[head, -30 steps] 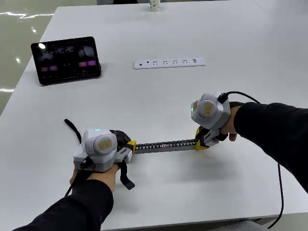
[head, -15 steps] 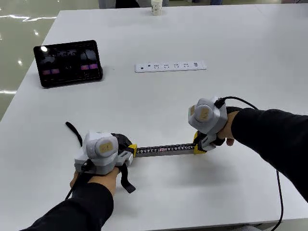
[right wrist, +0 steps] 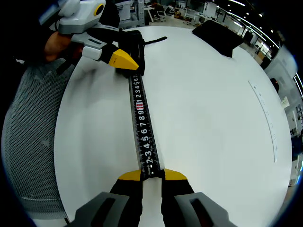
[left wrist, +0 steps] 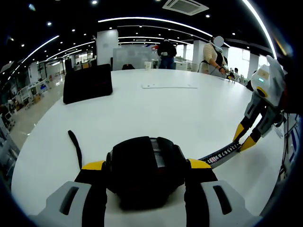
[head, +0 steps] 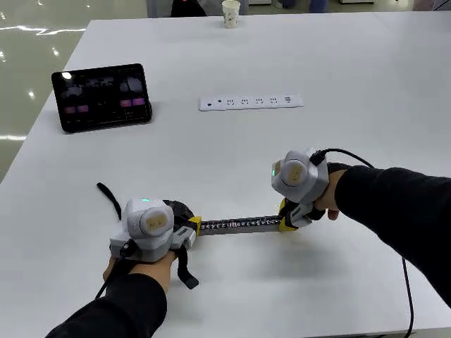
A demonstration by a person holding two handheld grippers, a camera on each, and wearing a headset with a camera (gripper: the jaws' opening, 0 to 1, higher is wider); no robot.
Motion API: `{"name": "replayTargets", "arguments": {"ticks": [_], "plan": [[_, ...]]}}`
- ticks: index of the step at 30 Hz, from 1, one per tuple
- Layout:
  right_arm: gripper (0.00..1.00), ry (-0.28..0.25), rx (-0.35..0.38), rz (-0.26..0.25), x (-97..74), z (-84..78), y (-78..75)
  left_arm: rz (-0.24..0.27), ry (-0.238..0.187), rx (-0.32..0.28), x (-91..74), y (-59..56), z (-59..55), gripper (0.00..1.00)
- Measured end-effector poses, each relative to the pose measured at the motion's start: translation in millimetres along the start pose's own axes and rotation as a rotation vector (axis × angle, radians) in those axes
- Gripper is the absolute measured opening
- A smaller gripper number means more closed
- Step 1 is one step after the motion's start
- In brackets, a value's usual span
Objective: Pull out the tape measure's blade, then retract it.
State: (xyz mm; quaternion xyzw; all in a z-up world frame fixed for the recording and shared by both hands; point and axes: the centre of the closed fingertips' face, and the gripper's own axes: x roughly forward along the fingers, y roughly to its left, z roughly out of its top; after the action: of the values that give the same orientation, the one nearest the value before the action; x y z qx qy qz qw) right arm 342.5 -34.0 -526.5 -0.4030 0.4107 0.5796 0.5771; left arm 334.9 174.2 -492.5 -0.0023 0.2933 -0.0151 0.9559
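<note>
A black tape measure case point(left wrist: 146, 166) lies on the white table, and my left gripper point(left wrist: 147, 165) is shut on it. The same left gripper point(head: 189, 227) sits at the lower left of the head view, with the case point(head: 180, 210) partly hidden behind it. The numbered blade point(head: 239, 224) runs flat along the table from the case to my right gripper point(head: 285, 224). In the right gripper view the blade point(right wrist: 143, 130) leads back to the case point(right wrist: 135, 45), and my right gripper point(right wrist: 152, 176) is shut on the blade's end. A black wrist strap point(head: 107, 196) trails from the case.
A dark tablet point(head: 101, 96) stands at the far left of the table point(head: 225, 148). A white power strip point(head: 251, 102) lies beyond the grippers, and a paper cup point(head: 230, 13) stands at the far edge. People stand in the room behind. A cable point(head: 409, 282) hangs off my right arm.
My right gripper has moved left toward the case with the blade's end in it, so the exposed blade is shorter. The left gripper has stayed on the case. The head camera tilted slightly.
</note>
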Motion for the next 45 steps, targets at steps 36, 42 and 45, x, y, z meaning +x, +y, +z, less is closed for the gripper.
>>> {"name": "replayTargets", "arguments": {"ticks": [36, 42, 45], "plan": [[0.11, -0.022, 0.018, -0.003, 8.6, 23.5, 1.8, -0.004, 0.000, 0.002, -1.2, 0.5, -0.3, 0.61], [0.11, -0.021, 0.017, -0.004, 10.2, 27.2, 2.2, -0.005, 0.003, 0.000, -0.6, 0.7, -0.6, 0.61], [0.11, -0.021, 0.018, -0.005, 11.4, 29.1, 2.1, -0.006, 0.006, 0.001, -0.1, 0.7, -0.9, 0.61]]}}
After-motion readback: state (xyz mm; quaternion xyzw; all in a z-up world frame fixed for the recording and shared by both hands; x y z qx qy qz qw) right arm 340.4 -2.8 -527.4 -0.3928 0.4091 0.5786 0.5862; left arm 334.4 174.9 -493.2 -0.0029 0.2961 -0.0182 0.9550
